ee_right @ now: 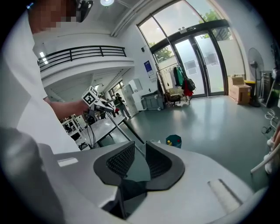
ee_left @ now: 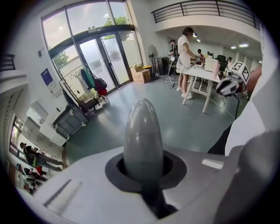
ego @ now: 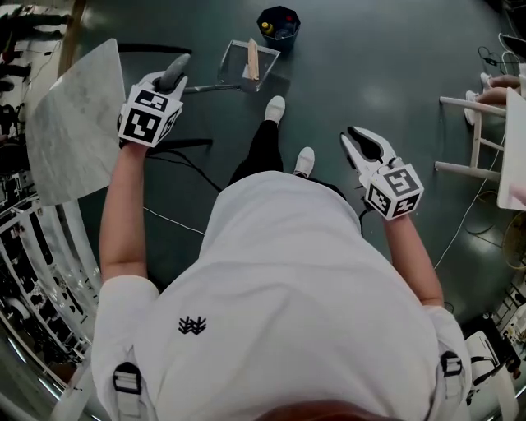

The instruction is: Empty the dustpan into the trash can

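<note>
Head view: trash can (ego: 278,23), dark floor (ego: 394,66)

Dustpan (ego: 234,66) contents and trash can (ego: 289,36) items are too small to be told. Dustpan handle (ee_left: 143,135) is hidden lower down by left gripper (ego: 174,72). White table (ego: 514,164) is cut by right edge.

Open-plan lab or workshop hall: glazed entrance doors (ee_left: 105,61), railed mezzanine (ee_right: 83,54), white worktables (ee_left: 209,78), loaded coat rack (ee_left: 86,81), cables (ego: 185,144) across grey floor (ego: 386,74).
</note>
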Motion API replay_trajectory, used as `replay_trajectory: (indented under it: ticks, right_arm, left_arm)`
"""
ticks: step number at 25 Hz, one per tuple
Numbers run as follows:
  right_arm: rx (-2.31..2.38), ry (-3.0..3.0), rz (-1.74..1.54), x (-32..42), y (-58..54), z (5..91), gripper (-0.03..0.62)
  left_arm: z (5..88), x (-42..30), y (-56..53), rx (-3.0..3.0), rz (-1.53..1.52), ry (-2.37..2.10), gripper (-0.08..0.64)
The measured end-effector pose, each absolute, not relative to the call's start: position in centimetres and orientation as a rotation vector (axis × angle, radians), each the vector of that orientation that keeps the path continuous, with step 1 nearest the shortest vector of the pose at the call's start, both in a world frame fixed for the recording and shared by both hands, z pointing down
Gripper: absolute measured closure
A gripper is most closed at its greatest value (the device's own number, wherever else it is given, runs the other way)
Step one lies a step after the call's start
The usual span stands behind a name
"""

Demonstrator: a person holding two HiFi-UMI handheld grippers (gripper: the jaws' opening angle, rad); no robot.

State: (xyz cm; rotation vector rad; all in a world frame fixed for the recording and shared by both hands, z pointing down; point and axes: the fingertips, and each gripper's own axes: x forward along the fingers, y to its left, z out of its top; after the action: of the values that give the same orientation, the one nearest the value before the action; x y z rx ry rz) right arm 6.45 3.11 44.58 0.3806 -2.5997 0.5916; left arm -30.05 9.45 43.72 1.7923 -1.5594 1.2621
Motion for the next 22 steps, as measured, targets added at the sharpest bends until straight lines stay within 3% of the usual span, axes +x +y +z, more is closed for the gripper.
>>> replay_trajectory:
  ticks: [12,22]
  right_arm:
    - [0.806,-2.559,0.672,4.0,-5.9,42.3,0.528]
    - [1.116,-2.472,0.759,6.5,-7.6,42.5,0.528]
  left_arm:
    - [45.2,-36.9,-9.7,2.008,1.524,-1.262,0.488]
    - [46.7,-35.1,-22.6,2.154,1.927,-0.951,0.488]
